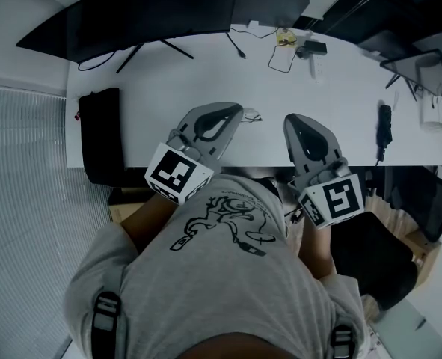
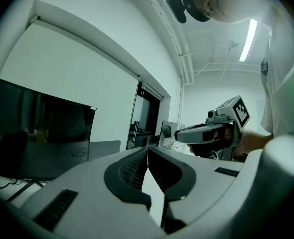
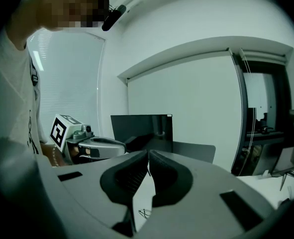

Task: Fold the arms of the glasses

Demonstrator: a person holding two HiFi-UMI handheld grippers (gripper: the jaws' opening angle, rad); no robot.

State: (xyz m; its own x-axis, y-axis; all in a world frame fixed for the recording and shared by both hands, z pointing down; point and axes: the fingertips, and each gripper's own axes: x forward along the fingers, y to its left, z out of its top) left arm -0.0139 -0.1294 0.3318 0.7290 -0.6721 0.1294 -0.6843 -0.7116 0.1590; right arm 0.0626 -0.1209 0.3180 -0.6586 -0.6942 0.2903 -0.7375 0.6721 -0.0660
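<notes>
Grey shirt [image 1: 206, 290], left gripper [image 1: 238, 110] and right gripper [image 1: 289, 119] closed empty, thin-wire glasses [image 1: 251, 116] on smooth white table [image 1: 168, 81].

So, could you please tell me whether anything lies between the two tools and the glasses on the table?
Nothing visible does. The glasses lie on bare white table, just off the tip of the left tool, with an open gap over to the right tool. Both tools are shut and empty.
</notes>
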